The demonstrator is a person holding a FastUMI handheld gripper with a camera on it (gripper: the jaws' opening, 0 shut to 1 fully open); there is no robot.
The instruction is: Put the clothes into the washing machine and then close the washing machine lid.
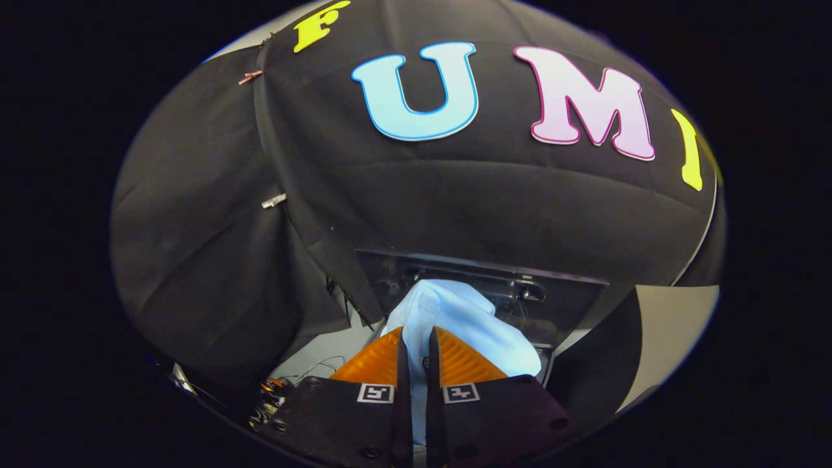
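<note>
Clothes, here a pale blue, soft woven garment, are held bunched in the tool, whose two orange ribbed fingers stand nearly together with a fold of the fabric pinched in the narrow slit between them. The rest of the garment billows up and ahead of the fingertips and drapes to the right of them. Just beyond the cloth lies the dark, glossy, rectangular washing machine, seen from above; whether its lid is raised and where the drum opening sits cannot be told, as the fabric covers the middle of it. Black draped cloth forms the booth wall behind the machine.

The step in hand appears to be carrying the garment to the machine's opening. To do it well, the grip should be kept firm until the hanging bulk is over the drum, then lowered far enough that the loose right-hand portion falls inside and does not catch on the rim. Release should come only once the cloth is well within; any fabric left trailing over the edge would likely obstruct closing the lid.
</note>
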